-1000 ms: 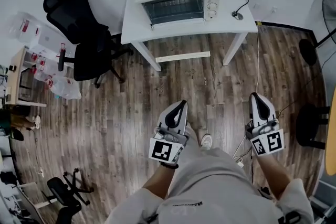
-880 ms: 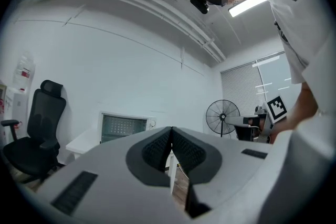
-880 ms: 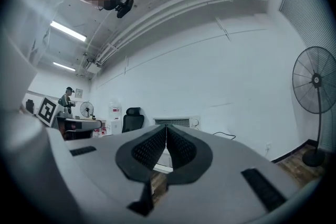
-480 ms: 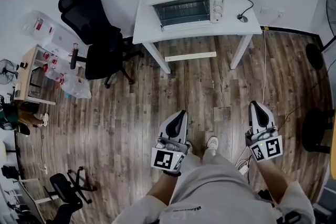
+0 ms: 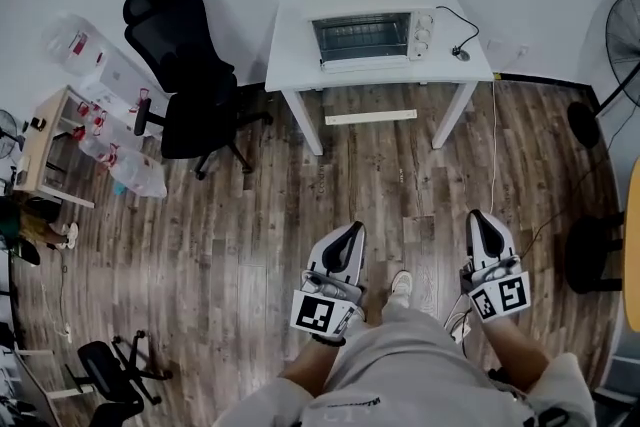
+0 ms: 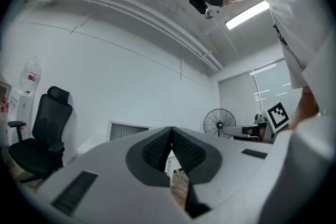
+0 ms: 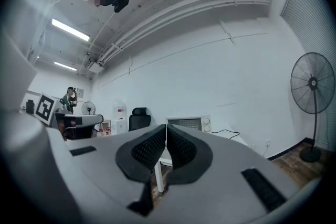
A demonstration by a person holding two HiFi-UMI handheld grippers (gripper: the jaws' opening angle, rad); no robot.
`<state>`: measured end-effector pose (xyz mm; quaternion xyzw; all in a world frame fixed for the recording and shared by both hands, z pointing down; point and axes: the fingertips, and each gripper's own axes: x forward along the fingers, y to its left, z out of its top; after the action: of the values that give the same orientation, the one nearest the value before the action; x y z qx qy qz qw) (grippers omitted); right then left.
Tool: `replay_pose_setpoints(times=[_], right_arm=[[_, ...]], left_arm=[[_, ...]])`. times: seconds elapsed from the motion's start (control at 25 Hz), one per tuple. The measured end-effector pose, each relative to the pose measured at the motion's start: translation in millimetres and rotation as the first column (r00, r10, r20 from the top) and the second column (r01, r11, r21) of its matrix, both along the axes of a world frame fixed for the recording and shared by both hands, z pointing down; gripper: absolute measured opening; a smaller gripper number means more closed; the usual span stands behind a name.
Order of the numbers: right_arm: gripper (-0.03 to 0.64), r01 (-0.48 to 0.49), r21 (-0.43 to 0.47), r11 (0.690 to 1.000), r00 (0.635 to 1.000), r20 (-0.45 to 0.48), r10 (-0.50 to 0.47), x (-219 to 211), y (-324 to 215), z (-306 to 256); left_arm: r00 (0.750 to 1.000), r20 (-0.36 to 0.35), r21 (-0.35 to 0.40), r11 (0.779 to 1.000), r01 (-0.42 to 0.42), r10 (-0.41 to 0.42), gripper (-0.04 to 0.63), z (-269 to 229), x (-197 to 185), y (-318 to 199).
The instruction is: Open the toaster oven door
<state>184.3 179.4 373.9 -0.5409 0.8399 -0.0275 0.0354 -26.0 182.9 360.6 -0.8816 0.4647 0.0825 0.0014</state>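
A white toaster oven [image 5: 375, 33] with a glass door and knobs on its right side stands on a small white table [image 5: 290, 65] against the far wall; its door is closed. It shows small in the right gripper view [image 7: 190, 124] and partly behind the jaws in the left gripper view [image 6: 126, 130]. Both grippers are held low in front of the person, far from the oven. My left gripper [image 5: 353, 233] is shut with nothing in it, pads touching [image 6: 171, 139]. My right gripper [image 5: 484, 219] is shut too and empty [image 7: 166, 136].
A black office chair [image 5: 190, 75] stands left of the table. A cluttered side table [image 5: 55, 140] and water jugs [image 5: 95, 65] sit at the far left. A standing fan [image 5: 625, 35] is at the right, a cord [image 5: 492, 145] runs down beside the table, and a stool [image 5: 590, 255] is near the right gripper.
The view has shifted: the table and oven now sit further right and look smaller, and both grippers appear lower in the frame. Their jaws stay shut.
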Motion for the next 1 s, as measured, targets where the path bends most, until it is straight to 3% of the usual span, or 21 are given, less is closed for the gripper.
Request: replay_pose_setpoints(times=[0.44, 0.76, 1.0], right_arm=[[0.018, -0.075, -0.015, 0.997, 0.997, -0.011, 0.074, -53, 76, 3], [0.018, -0.086, 0.005, 0.996, 0.996, -0.023, 0.086, -58, 102, -6], [0.018, -0.076, 0.022, 0.997, 0.997, -0.010, 0.076, -52, 113, -17]], left_arm=[[0.995, -0.028, -0.018, 0.996, -0.092, 0.092, 0.008, 17, -49, 58], [0.988, -0.032, -0.004, 0.989, -0.150, 0.150, 0.008, 13, -42, 85], [0.989, -0.029, 0.008, 0.989, -0.147, 0.148, 0.008, 3, -37, 96]])
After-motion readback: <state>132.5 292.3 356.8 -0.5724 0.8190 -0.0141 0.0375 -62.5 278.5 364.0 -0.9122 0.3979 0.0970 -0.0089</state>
